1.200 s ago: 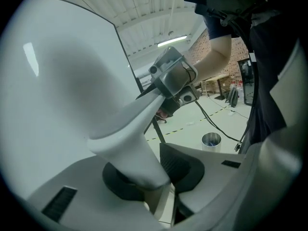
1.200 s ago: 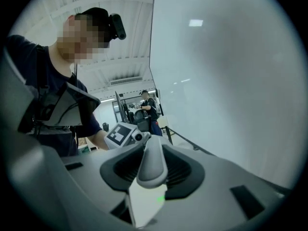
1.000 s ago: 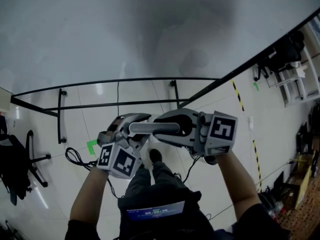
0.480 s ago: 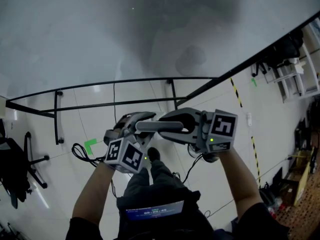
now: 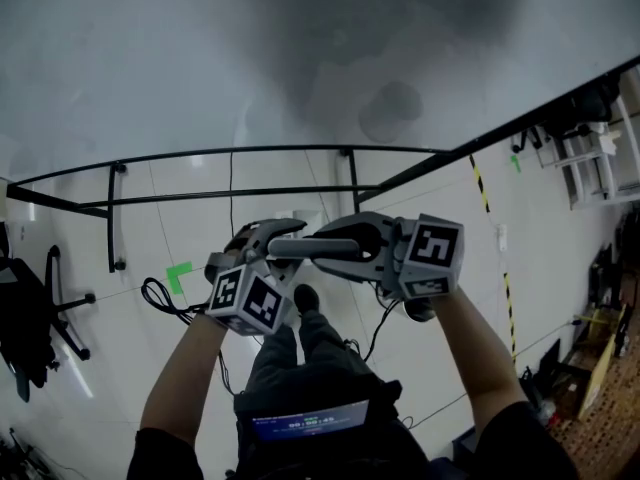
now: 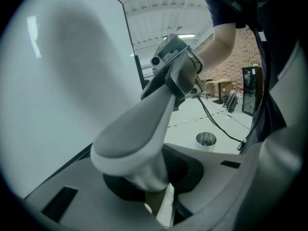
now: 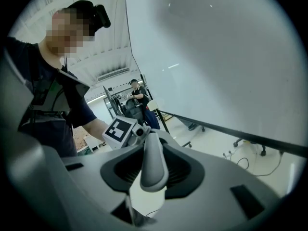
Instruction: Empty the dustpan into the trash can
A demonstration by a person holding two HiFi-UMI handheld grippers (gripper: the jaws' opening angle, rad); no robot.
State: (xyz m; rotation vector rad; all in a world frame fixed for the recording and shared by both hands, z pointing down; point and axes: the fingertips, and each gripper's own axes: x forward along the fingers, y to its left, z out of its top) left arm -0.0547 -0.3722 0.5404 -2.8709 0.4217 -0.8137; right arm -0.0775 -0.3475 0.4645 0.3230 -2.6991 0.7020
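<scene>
A grey handle [image 5: 312,249] lies level between my two grippers, above the person's legs in the head view. My left gripper [image 5: 262,243] is shut on one end of it; its jaws have just been closing on that end. My right gripper [image 5: 350,251] is shut on the other end. In the left gripper view the handle [image 6: 144,124] runs from the left gripper [image 6: 144,177] up to the right one. In the right gripper view the handle [image 7: 153,165] shows end-on in the right gripper [image 7: 153,177]. A silver trash can [image 6: 206,139] stands on the floor. No dustpan blade shows.
A large white table with a black frame [image 5: 230,153] fills the space ahead. An office chair [image 5: 40,308] stands at left. A black cable [image 5: 160,298] and a green tape mark [image 5: 180,273] lie on the floor, shelving [image 5: 600,158] at right. Another person [image 7: 137,93] sits far off.
Both grippers have sunk a little together with the handle held between them. The left gripper's marker cube has shifted slightly to the right in the head view.
</scene>
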